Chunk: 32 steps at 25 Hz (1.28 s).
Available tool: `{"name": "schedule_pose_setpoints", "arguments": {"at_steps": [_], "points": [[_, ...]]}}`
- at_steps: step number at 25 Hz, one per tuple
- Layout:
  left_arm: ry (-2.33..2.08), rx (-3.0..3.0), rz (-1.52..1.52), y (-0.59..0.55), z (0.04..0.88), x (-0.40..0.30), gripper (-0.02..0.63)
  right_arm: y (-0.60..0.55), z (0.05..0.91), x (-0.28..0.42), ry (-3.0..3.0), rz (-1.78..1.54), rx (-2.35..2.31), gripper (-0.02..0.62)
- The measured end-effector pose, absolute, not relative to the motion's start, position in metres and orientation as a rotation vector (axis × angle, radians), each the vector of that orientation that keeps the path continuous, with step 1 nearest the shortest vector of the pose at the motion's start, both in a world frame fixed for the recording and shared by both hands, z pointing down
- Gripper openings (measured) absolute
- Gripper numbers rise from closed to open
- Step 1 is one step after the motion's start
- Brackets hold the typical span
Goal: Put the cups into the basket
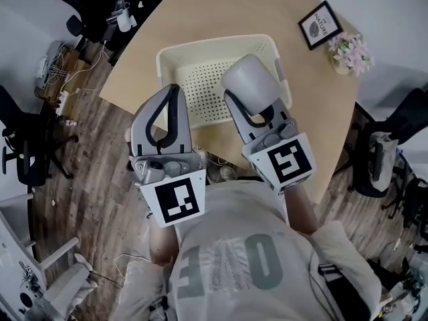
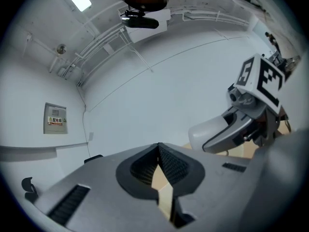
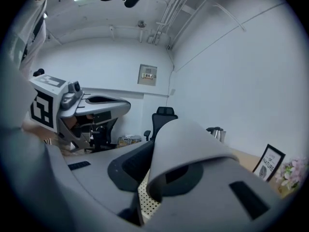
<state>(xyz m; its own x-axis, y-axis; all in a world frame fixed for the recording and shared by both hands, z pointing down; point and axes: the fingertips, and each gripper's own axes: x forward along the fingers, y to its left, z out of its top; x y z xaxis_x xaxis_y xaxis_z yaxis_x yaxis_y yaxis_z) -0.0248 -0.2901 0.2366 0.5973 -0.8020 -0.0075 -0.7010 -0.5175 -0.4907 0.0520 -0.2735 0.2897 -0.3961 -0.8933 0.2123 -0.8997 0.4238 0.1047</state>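
Head view alone shows basket (image 1: 200,47) rim below cup (image 1: 249,77) gripped by right tongs (image 1: 257,102); left tongs (image 1: 175,91) clenched empty.

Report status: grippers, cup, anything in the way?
Right gripper shut on grey cup, held above the basket. Left gripper jaws together, empty. Nothing seen blocking the basket.
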Motion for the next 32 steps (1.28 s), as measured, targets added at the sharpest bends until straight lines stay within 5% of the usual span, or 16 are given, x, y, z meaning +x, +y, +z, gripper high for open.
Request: {"name": "schedule_pose_setpoints", "arguments": {"at_steps": [32], "points": [[1.338, -2.4, -0.48, -0.346, 0.315, -0.062, 0.009, -0.322, 0.535, 0.066, -1.776, 0.6, 0.498, 0.041]]}}
